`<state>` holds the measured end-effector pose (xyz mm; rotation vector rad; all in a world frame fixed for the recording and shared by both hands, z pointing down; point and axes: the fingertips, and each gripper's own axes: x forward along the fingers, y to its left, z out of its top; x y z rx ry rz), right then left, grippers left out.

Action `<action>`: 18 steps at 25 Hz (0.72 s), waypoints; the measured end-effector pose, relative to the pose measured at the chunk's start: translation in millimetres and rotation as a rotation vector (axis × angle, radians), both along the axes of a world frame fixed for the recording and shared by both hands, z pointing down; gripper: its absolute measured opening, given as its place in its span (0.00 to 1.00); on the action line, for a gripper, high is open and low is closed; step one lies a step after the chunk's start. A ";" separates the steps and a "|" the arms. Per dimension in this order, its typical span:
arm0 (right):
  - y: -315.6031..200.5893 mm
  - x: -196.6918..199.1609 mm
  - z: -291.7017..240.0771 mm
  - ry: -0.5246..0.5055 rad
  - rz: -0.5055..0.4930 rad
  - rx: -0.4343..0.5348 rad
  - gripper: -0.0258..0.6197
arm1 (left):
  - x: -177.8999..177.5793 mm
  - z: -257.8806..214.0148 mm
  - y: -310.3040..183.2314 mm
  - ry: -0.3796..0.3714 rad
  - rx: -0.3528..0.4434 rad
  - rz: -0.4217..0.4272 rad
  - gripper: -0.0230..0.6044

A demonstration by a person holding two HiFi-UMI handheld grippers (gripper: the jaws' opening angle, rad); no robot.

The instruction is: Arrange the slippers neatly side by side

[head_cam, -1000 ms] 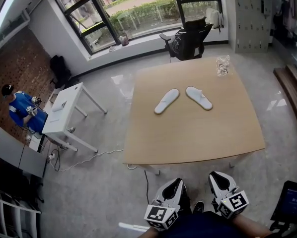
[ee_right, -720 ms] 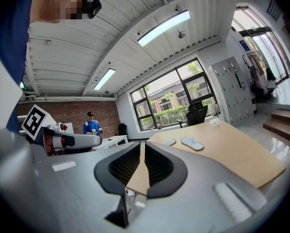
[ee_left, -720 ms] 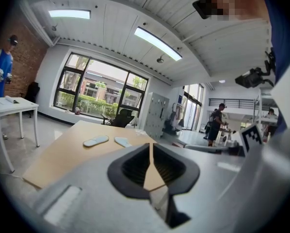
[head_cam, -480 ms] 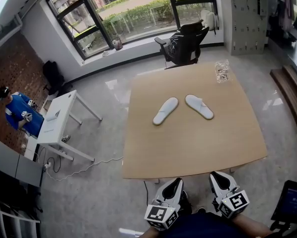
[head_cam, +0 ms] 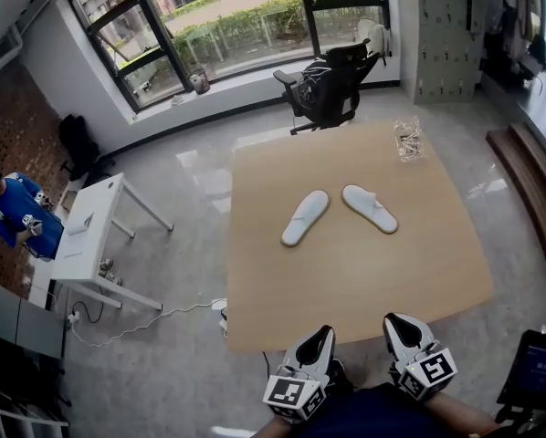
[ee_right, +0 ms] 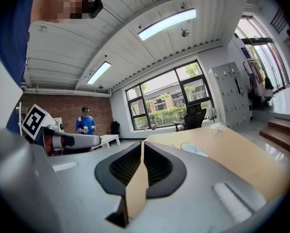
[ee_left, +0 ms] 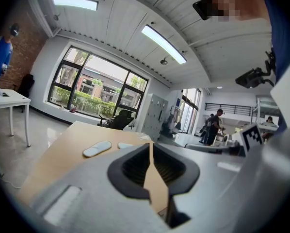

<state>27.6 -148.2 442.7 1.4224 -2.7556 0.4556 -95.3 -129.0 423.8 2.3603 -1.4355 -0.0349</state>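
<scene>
Two white slippers lie splayed apart mid-table on the wooden table (head_cam: 346,286): the left slipper (head_cam: 305,217) angles toward the upper right, the right slipper (head_cam: 370,208) toward the upper left. Both grippers hang at the table's near edge, well short of them. My left gripper (head_cam: 320,335) is shut and empty; its own view shows the jaws (ee_left: 151,144) meeting, with the slippers (ee_left: 97,148) far ahead. My right gripper (head_cam: 398,323) has just been closing with nothing between its jaws and stands shut (ee_right: 142,143); one slipper (ee_right: 192,149) lies ahead of it.
A crumpled clear wrapper (head_cam: 407,140) sits near the table's far right corner. A black office chair (head_cam: 332,80) stands behind the table. To the left are a small white table (head_cam: 90,231), a person in blue (head_cam: 13,213) and a floor cable (head_cam: 145,316). A wooden bench (head_cam: 529,185) runs along the right.
Both grippers and the view have come closer to the table; its near edge now lies just ahead of the jaws. The slippers have not moved on the table.
</scene>
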 end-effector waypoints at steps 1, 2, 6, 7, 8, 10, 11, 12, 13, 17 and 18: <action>-3.5 -4.9 0.7 0.004 0.002 0.001 0.08 | -4.5 2.0 -4.4 0.005 -0.003 0.004 0.07; -6.2 -9.9 1.3 0.010 0.004 0.003 0.08 | -8.9 3.4 -8.3 0.009 -0.006 0.008 0.07; -16.0 -23.9 0.8 0.037 0.009 -0.003 0.08 | -21.6 4.2 -23.0 0.021 -0.010 0.024 0.07; -19.9 -25.2 -1.4 0.041 0.020 -0.012 0.08 | -23.4 4.6 -26.3 0.024 -0.011 0.026 0.07; -23.4 -26.2 -3.3 0.045 0.030 -0.017 0.08 | -24.9 5.1 -29.0 0.027 -0.011 0.027 0.07; -27.4 -28.7 -3.2 0.043 0.033 -0.013 0.08 | -27.0 6.6 -33.2 0.032 -0.014 0.030 0.07; -29.1 -30.6 -2.8 0.035 0.031 -0.012 0.08 | -27.7 7.5 -35.4 0.034 -0.017 0.031 0.07; -31.7 -33.0 -3.2 0.029 0.031 -0.018 0.08 | -28.7 8.4 -38.0 0.035 -0.020 0.032 0.07; -34.9 -35.3 -3.1 0.029 0.033 -0.028 0.08 | -30.2 8.9 -40.9 0.035 -0.024 0.031 0.07; -51.5 -42.9 4.0 0.040 0.016 -0.046 0.08 | -41.2 11.8 -53.6 0.024 -0.032 0.002 0.07; -56.9 -44.0 5.1 0.037 0.010 -0.046 0.08 | -43.3 12.4 -57.8 0.019 -0.032 -0.009 0.07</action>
